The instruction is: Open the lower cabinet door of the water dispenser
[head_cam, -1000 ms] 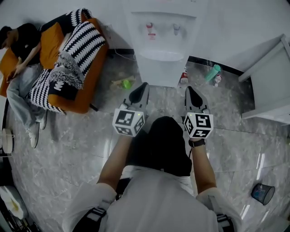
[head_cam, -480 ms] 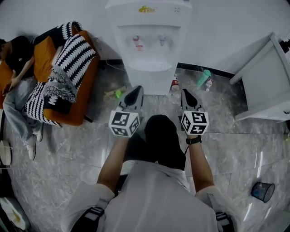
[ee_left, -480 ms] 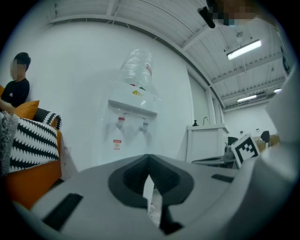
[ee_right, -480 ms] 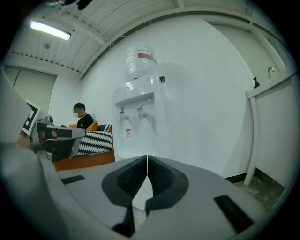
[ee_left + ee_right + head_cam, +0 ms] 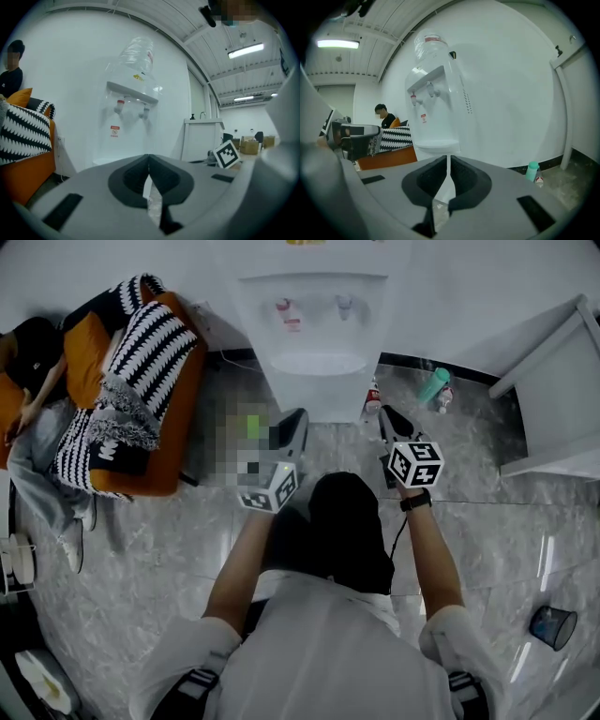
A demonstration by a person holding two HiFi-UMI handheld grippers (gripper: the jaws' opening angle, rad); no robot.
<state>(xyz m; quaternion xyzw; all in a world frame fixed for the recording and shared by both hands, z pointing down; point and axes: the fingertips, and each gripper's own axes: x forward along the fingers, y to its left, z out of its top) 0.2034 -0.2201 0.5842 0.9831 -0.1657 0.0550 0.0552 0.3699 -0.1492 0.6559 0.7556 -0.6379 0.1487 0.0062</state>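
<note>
The dispenser (image 5: 319,334) is set against the white wall, and a clear bottle (image 5: 137,52) is mounted neck-down on its top; how full that bottle is cannot be told. Two taps are seen above the drip tray (image 5: 319,364). The lower door (image 5: 323,401) is seen from the head view only as a steep white face under the tray, and in both gripper views it is hidden behind the claws. The left claw (image 5: 298,414) and the right claw (image 5: 384,412) are held just before that face, near it but apart from it, each pressed together at the tips with nothing pinched. On the floor beside the dispenser's right corner a small red-labelled bottle (image 5: 373,399) is stood; further right a capped green bottle (image 5: 433,385) is seen with another small bottle (image 5: 448,399) just beside it. A dark bin (image 5: 548,626) is placed well apart at the lower right, its contents not readable.
</note>
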